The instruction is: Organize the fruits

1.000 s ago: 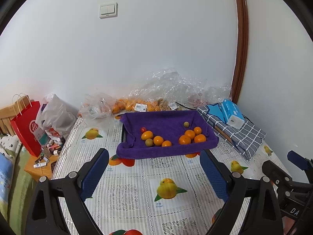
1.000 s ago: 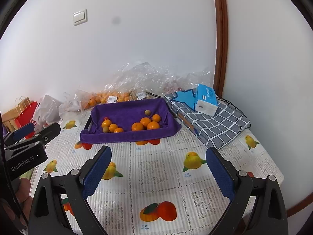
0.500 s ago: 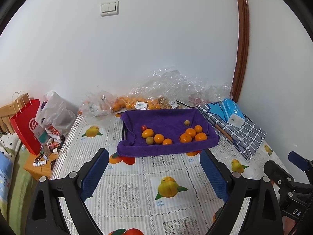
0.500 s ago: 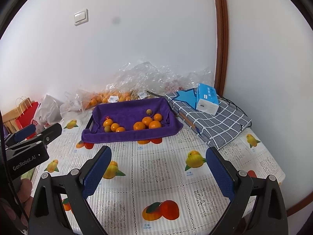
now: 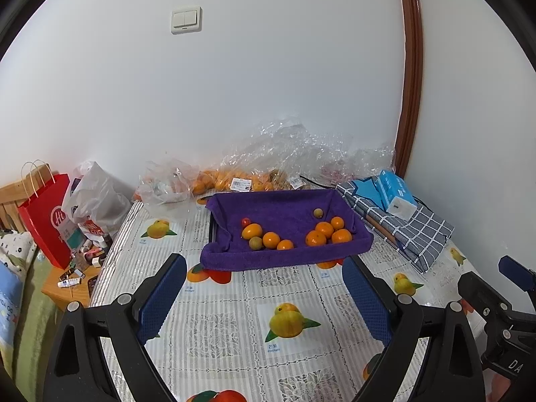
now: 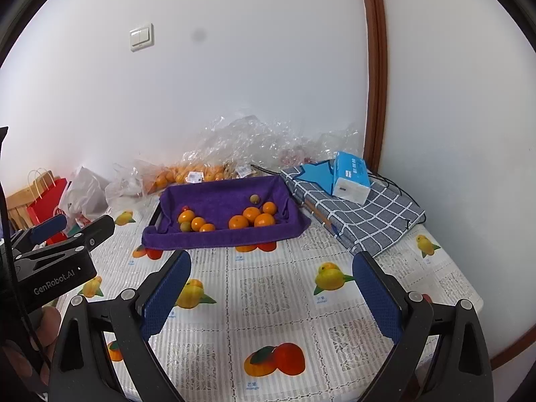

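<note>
Nine fruits (image 5: 316, 238), perhaps, in purple tray (image 5: 284, 261)

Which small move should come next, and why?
Probably bring the left hand-held gripper forward toward the purple tray: both grippers are open and empty, well short of it, and the oranges there lie mixed with smaller fruits.

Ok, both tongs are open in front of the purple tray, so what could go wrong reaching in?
The fruits touch: gripping one orange in the right cluster may nudge its neighbours. The small brownish fruit beside the left oranges could roll off. The loose purple towel draped over the tray's front rim might snag the left tongs.
</note>
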Motion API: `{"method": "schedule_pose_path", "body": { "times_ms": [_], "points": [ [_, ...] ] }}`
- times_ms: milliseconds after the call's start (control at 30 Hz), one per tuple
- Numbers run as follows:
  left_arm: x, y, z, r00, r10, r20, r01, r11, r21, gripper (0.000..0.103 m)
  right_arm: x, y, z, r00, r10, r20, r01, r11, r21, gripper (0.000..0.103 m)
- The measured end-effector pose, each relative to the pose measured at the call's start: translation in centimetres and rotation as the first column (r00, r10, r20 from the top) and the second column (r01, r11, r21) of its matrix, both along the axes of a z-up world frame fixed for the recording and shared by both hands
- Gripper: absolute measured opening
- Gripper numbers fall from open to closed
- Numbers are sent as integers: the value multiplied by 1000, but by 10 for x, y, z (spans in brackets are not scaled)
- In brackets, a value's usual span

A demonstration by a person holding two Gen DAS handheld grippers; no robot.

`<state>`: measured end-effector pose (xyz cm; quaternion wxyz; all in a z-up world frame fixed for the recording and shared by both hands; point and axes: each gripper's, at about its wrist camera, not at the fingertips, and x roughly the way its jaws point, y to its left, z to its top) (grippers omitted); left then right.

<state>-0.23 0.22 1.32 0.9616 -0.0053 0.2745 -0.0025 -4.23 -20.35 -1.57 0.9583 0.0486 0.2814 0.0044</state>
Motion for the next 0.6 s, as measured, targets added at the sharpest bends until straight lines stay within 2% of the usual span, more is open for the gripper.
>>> {"method": "schedule_pose_path", "body": {
  "times_ms": [600],
  "points": [
    [-2, 0, -5, 1000, 16, -2, -16, 1000, -13, 94, -1, 2, -6, 1000, 0, -11, 0, 1000, -12, 96]
  ]
}}
